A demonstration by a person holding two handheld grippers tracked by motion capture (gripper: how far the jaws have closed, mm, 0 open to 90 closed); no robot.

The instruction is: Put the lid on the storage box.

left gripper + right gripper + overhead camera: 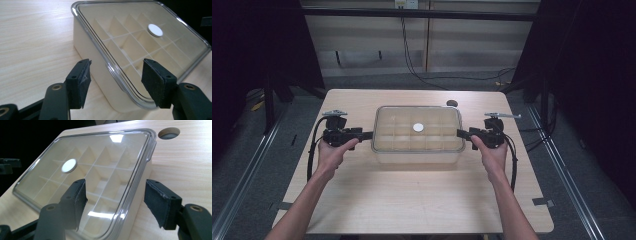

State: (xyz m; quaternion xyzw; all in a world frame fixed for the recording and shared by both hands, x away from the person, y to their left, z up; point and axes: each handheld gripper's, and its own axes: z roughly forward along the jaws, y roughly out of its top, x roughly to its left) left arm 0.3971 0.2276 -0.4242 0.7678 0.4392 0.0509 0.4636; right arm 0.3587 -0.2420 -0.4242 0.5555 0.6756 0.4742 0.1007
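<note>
1. The surface (pixel 412 200) is a pale wood-grain top with rounded corners, bare across its near half. A round cable hole (pixel 452 103) sits toward its far edge at about 1 o'clock from the centre.
2. A cream box (pixel 417 150) with inner dividers stands just beyond the middle of the surface, its long side running from 9 o'clock to 3 o'clock. A clear lid (pixel 417 128) closes it, and a small white disc (pixel 418 127) shows at the lid's centre.
3. The left gripper (pixel 370 135), held in the person's left hand (pixel 334 150), is at 9 o'clock from the box. In the left gripper view its jaws stand spread, one on each side of the lid's rim at the box's near corner; no contact with the rim can be made out.
4. The right gripper (pixel 460 133), held in the right hand (pixel 489 152), is at 3 o'clock from the box. In the right gripper view its jaws are likewise spread astride the lid's edge, one over the lid and one outside the box wall.
5. Around the surface lies grey floor (pixel 582 165) with metal rails (pixel 242 175) at both sides. Dark curtains (pixel 597 75) close the room at 9 and 3 o'clock.
6. At 12 o'clock stands a light panelled wall (pixel 462 45), with a black cable (pixel 412 60) hanging down it to the floor.
</note>
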